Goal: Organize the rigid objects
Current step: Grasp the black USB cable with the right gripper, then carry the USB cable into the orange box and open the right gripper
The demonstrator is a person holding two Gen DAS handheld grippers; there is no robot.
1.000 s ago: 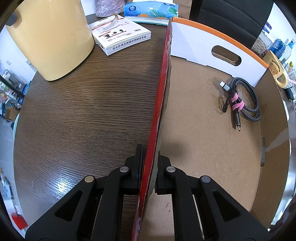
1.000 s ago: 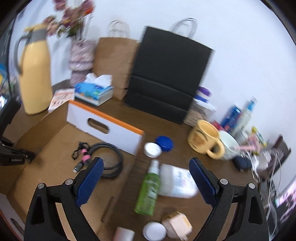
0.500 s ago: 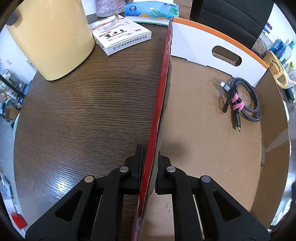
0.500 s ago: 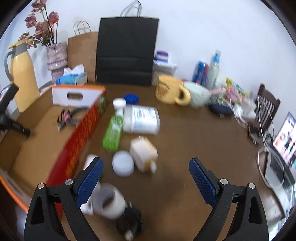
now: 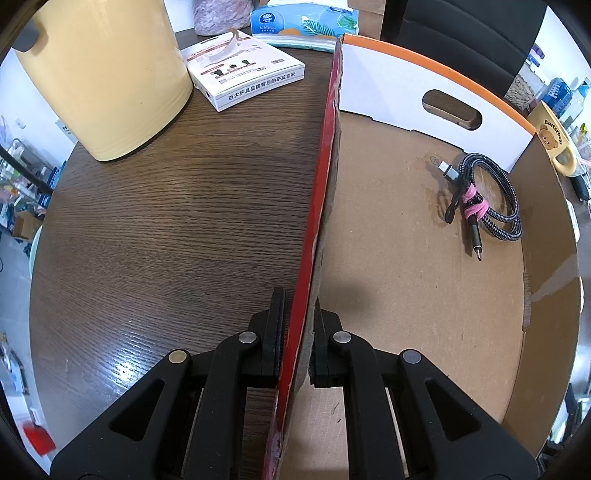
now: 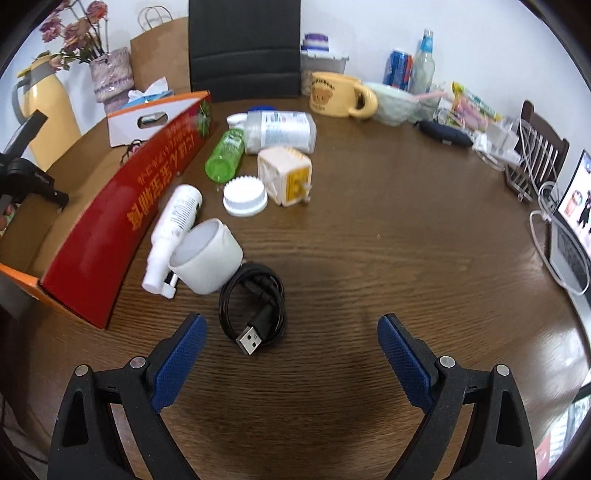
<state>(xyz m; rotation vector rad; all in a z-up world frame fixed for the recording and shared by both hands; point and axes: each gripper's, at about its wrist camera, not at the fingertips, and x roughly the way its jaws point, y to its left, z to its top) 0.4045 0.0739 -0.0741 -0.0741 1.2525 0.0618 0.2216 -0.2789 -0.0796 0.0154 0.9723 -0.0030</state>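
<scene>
My left gripper [image 5: 297, 332] is shut on the red side wall [image 5: 321, 184] of a shallow cardboard box [image 5: 424, 295]; a coiled braided cable [image 5: 484, 199] with a pink tie lies inside. In the right wrist view that box [image 6: 110, 229] stands at the left, with the left gripper [image 6: 26, 177] on its far wall. My right gripper [image 6: 291, 347] hangs open over the wooden table, a coiled black USB cable [image 6: 255, 306] just ahead of its left finger. Beyond lie a white cup on its side [image 6: 207, 258], a white spray bottle [image 6: 173, 236], a white lid [image 6: 245, 195], a cream cube [image 6: 286, 175], a green bottle [image 6: 225, 157] and a clear bottle [image 6: 280, 131].
A yellow jug [image 5: 99, 74], a white packet [image 5: 243, 70] and a tissue pack [image 5: 303, 22] stand left of and behind the box. At the table's back are a yellow mug [image 6: 338, 94], a bowl [image 6: 393, 103], cans and paper bags. A laptop [image 6: 576, 225] and wire rack [image 6: 535, 155] sit right.
The right gripper has swung right and sunk toward the table, away from over the box; the black cable now lies just ahead of it. The left gripper kept its hold and stayed still.
</scene>
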